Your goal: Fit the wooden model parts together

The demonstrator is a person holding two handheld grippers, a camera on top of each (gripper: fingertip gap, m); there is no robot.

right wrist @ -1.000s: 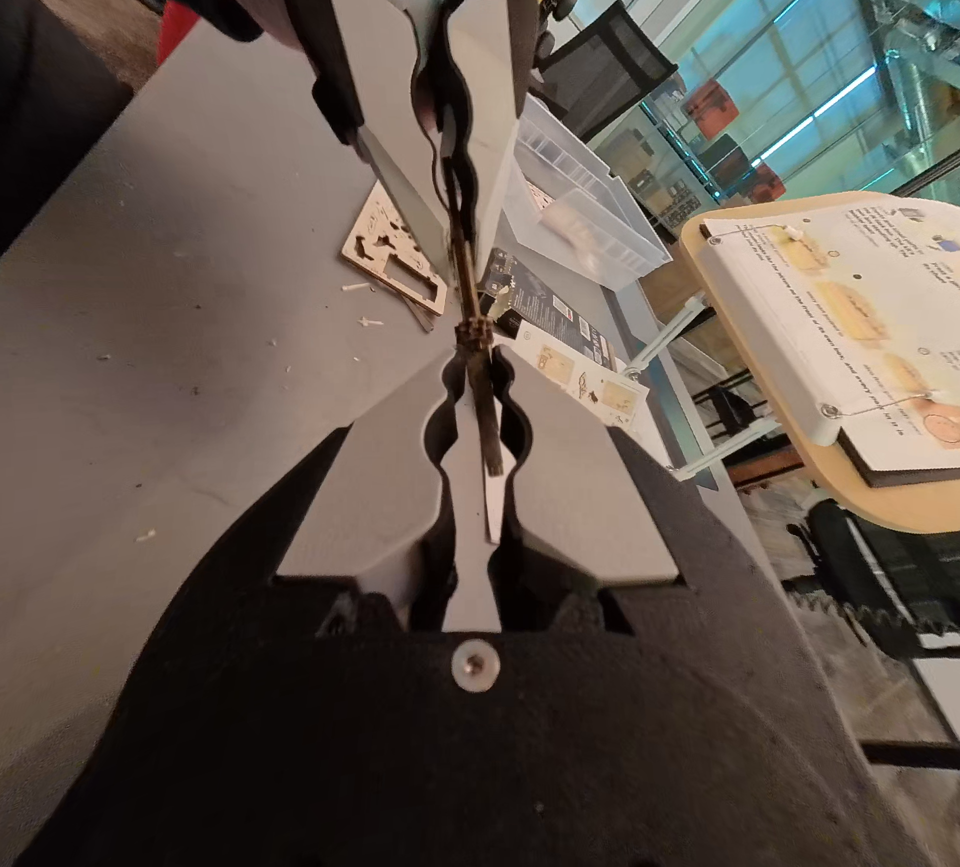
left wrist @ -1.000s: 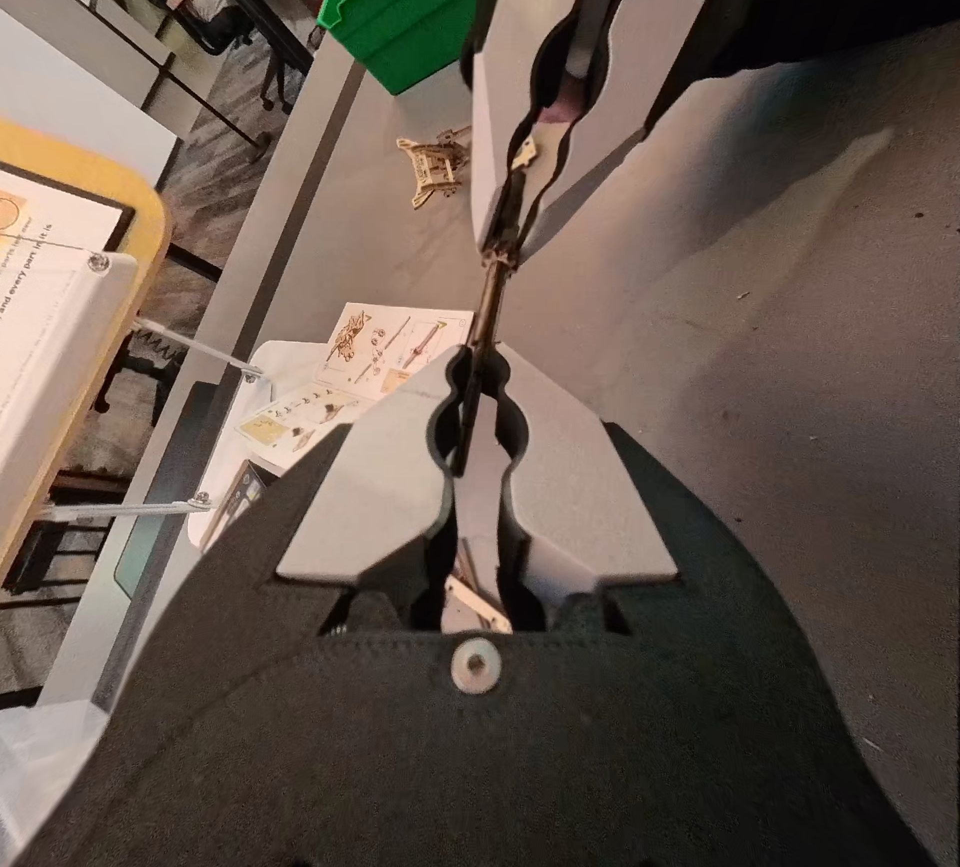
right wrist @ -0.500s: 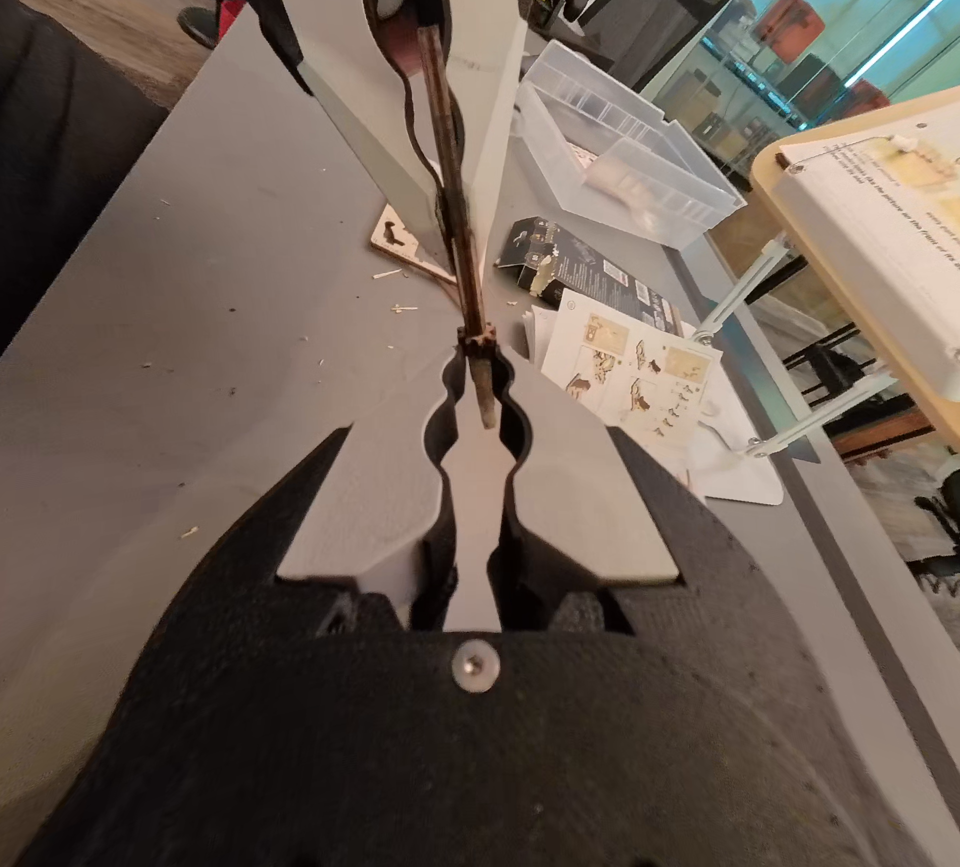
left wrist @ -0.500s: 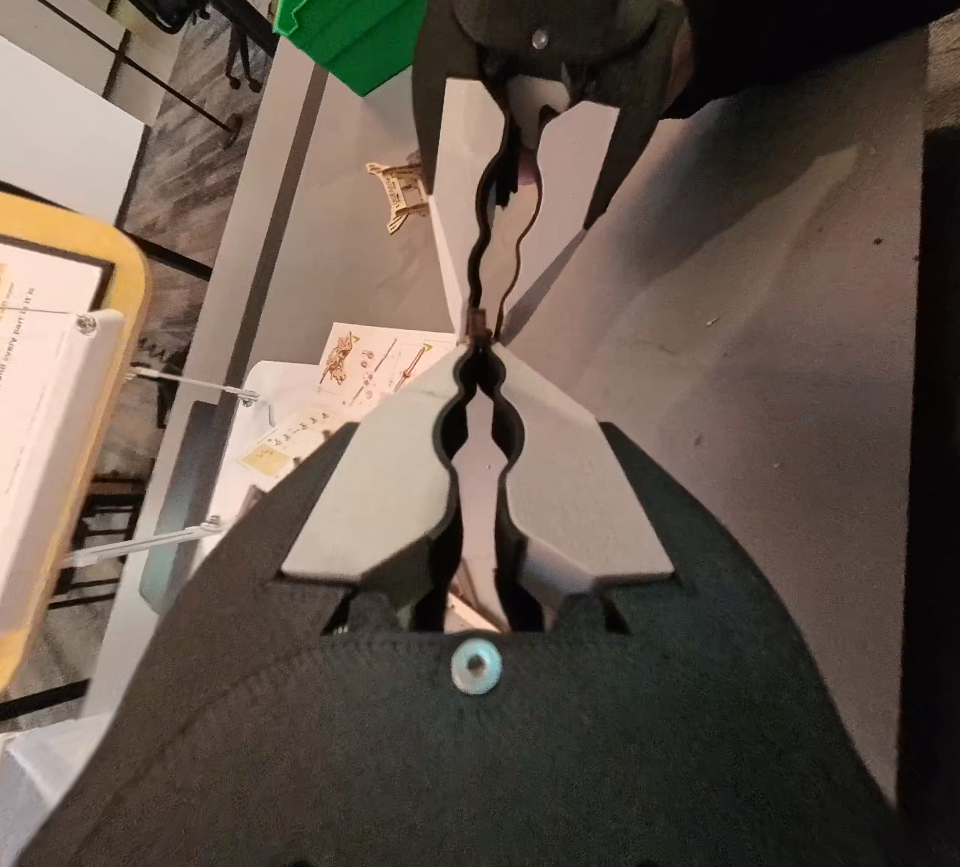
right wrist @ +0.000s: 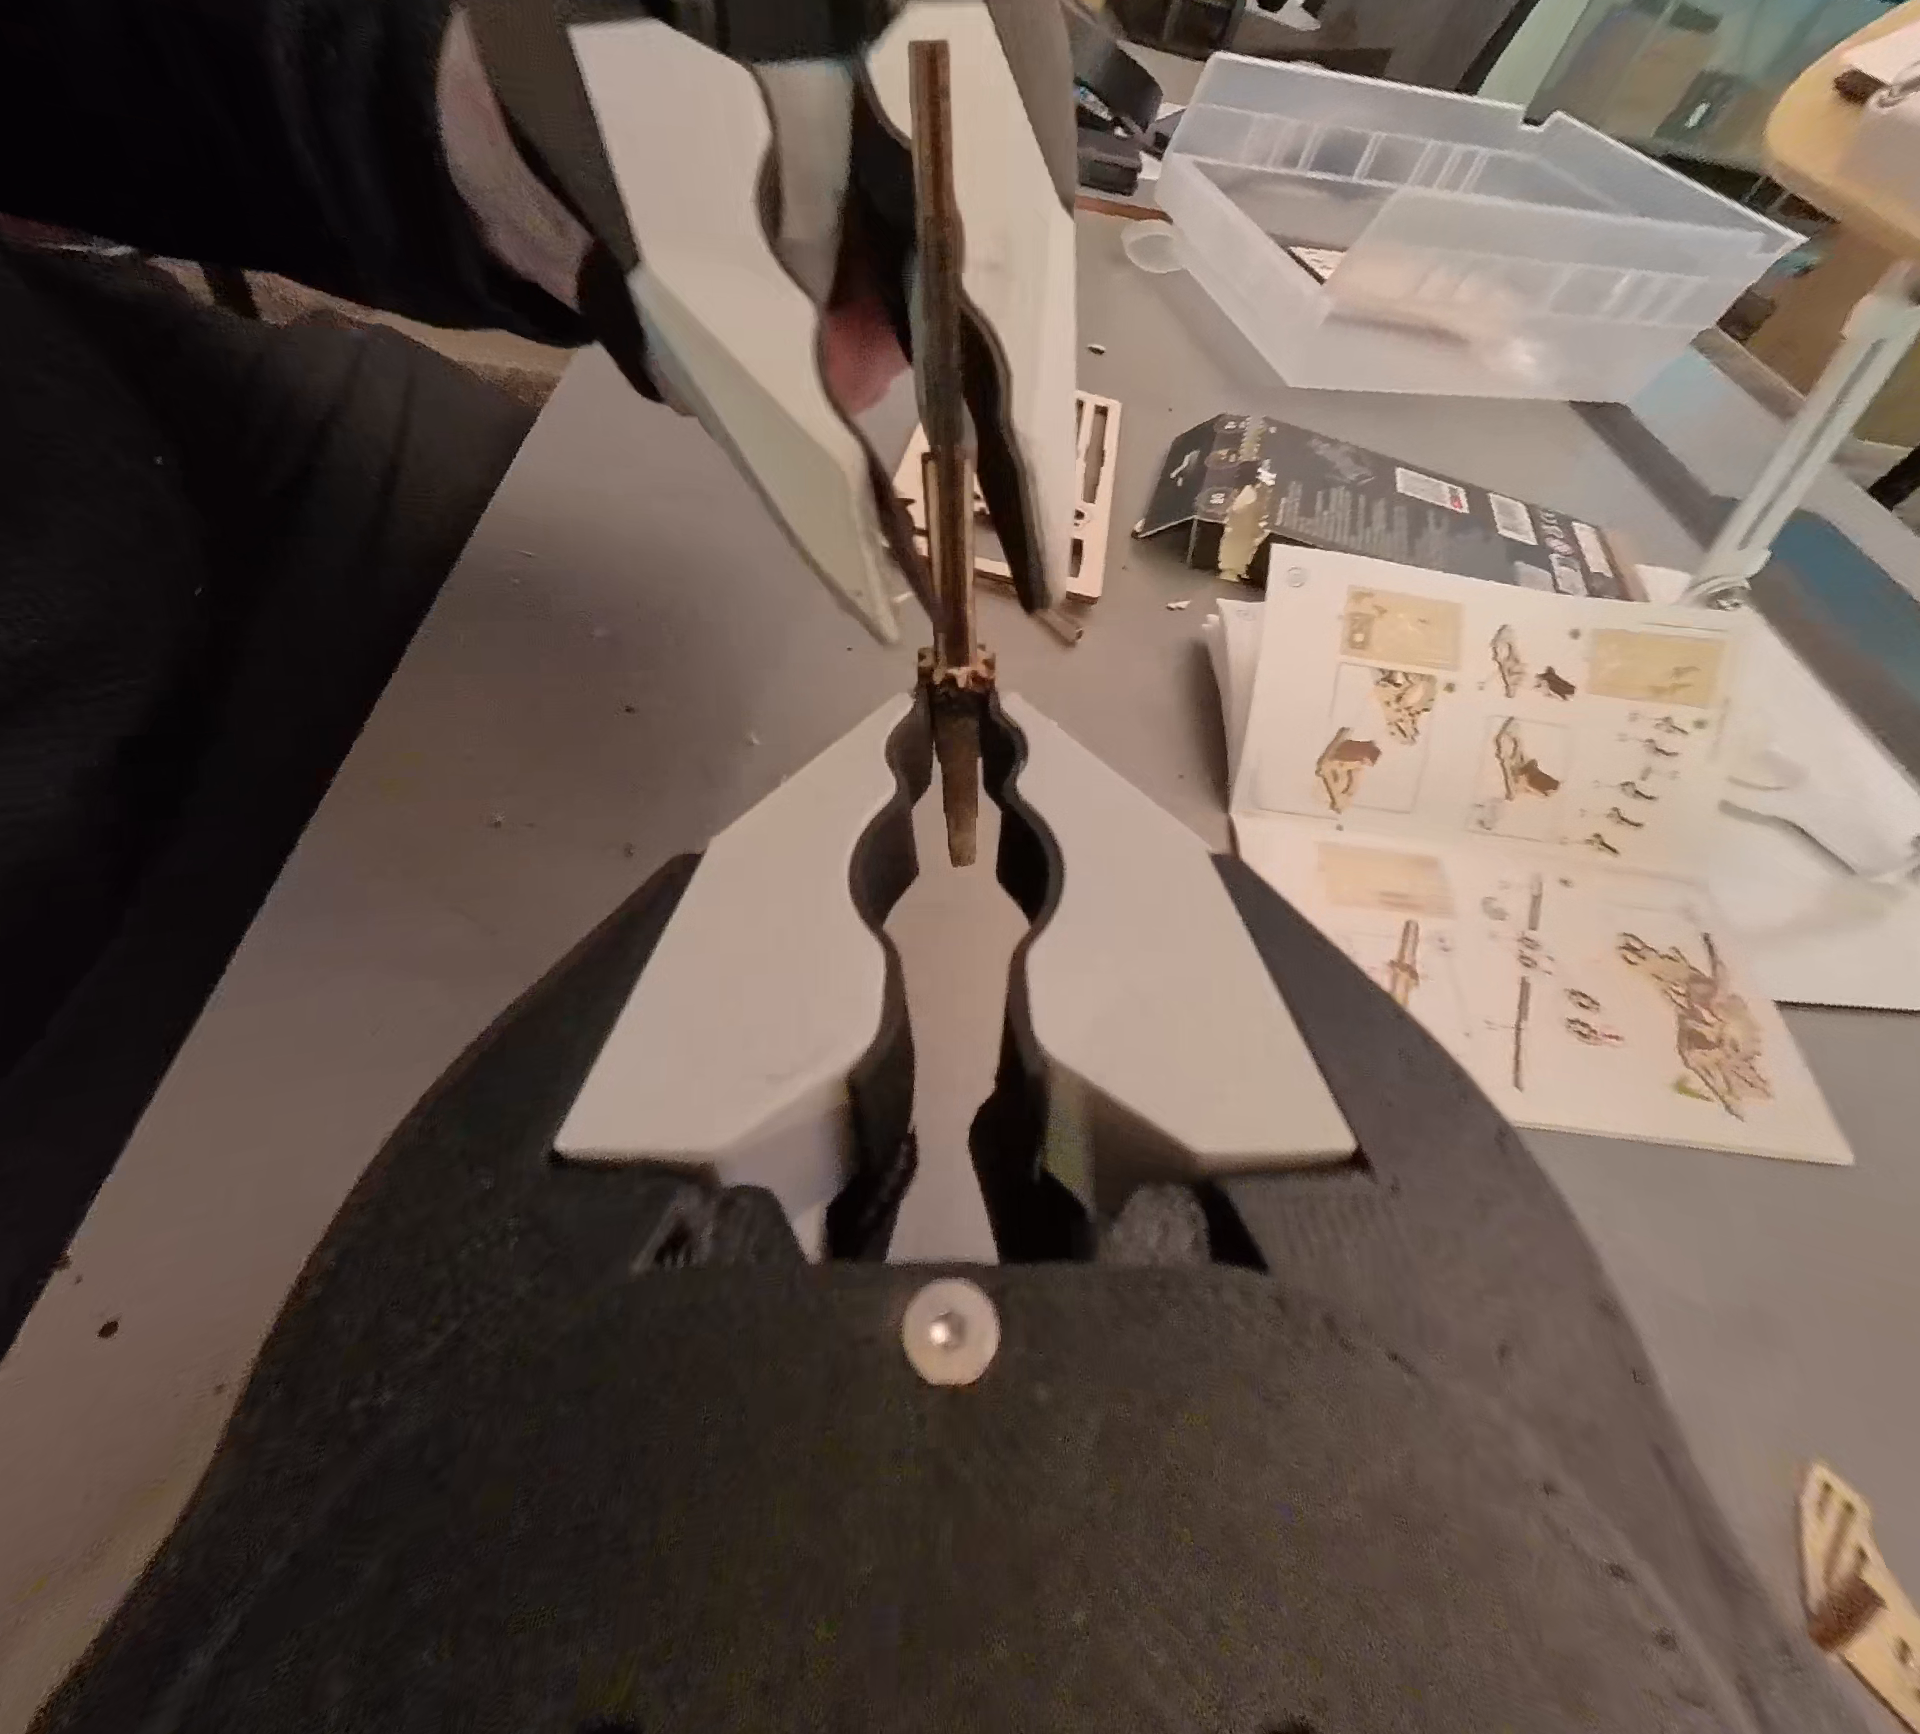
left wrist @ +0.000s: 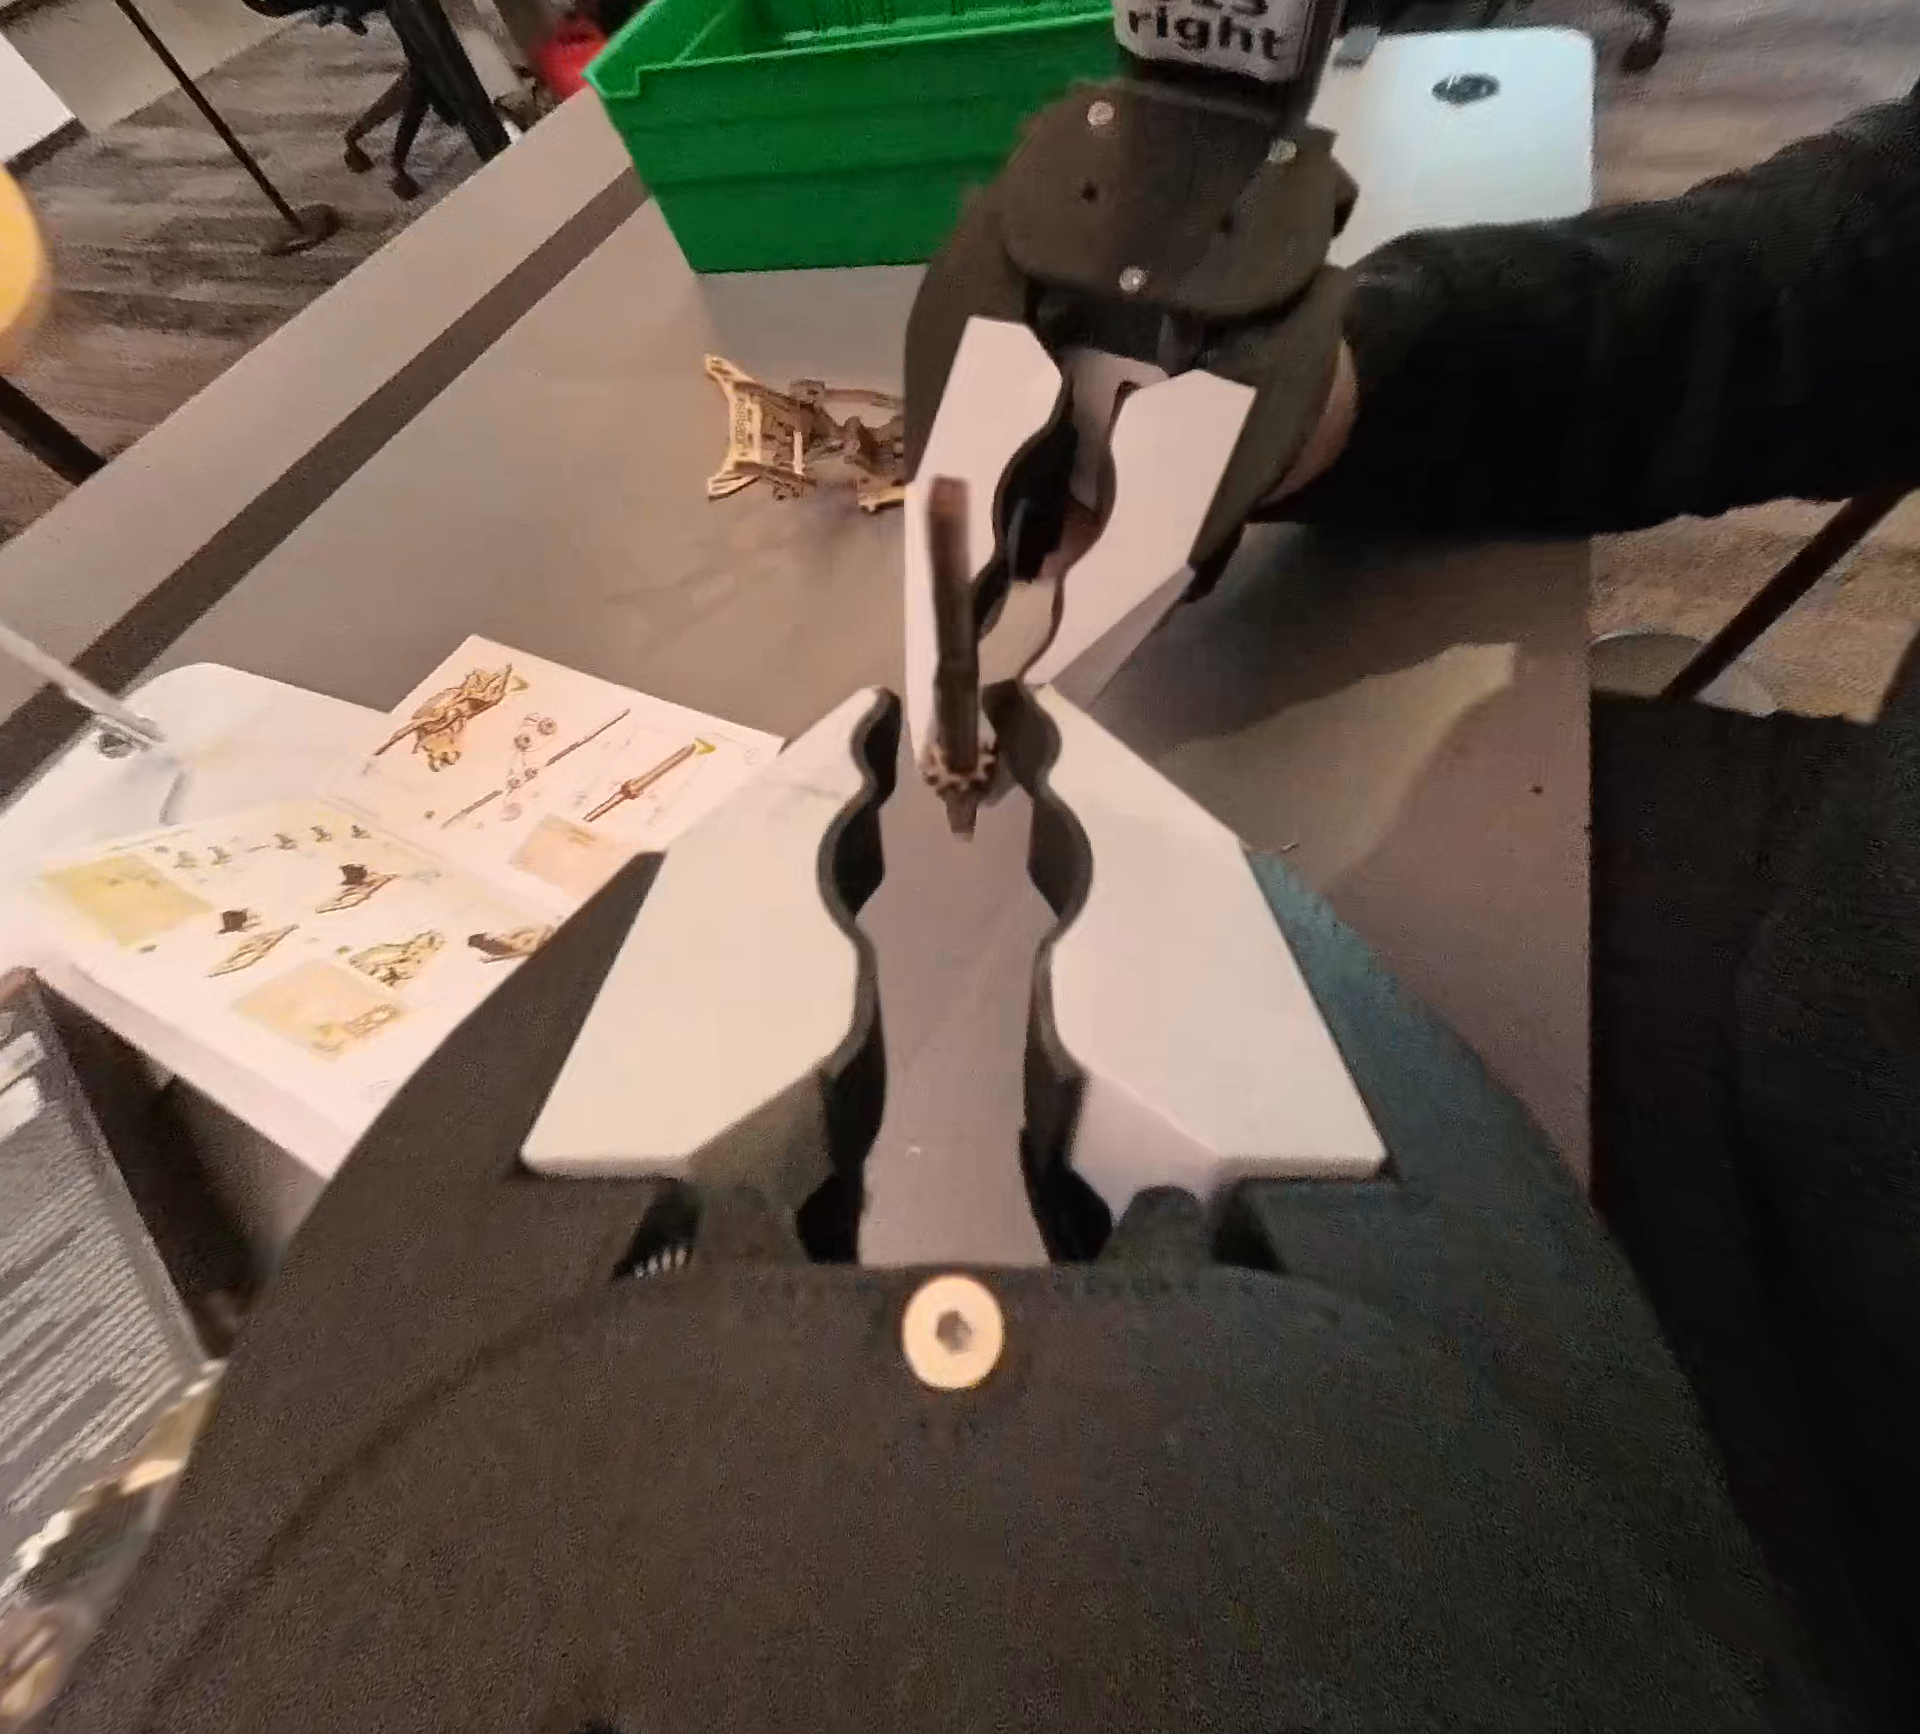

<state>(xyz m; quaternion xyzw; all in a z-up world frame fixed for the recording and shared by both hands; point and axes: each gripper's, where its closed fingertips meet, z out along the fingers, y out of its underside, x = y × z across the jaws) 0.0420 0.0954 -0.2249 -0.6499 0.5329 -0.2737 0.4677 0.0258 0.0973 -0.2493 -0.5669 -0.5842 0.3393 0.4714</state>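
Observation:
A thin dark wooden rod (right wrist: 940, 396) with a small toothed wheel (right wrist: 954, 676) on it is held above the grey table (right wrist: 623, 749). My right gripper (right wrist: 956, 713) is shut on the rod's short end just behind the wheel. The long end reaches forward between the spread fingers (right wrist: 748, 354) of my left gripper. In the left wrist view the left gripper (left wrist: 961, 718) is open, and the rod (left wrist: 951, 624) stands in the gap without touching either finger. A partly built wooden model (left wrist: 800, 437) lies on the table beyond.
A green bin (left wrist: 862, 126) stands at the far table edge. Instruction sheets (right wrist: 1507, 801) lie to the right, with a dark card box (right wrist: 1351, 500), a clear plastic box (right wrist: 1455, 261) and a cut-out wooden part sheet (right wrist: 1086, 521). A person's dark sleeve (left wrist: 1610, 365) reaches in. Left and right tips are no more than a few centimetres apart.
My left gripper has opened and let go of the rod, which it gripped before. The right gripper still holds the rod. Both views have swung to a more level look across the table.

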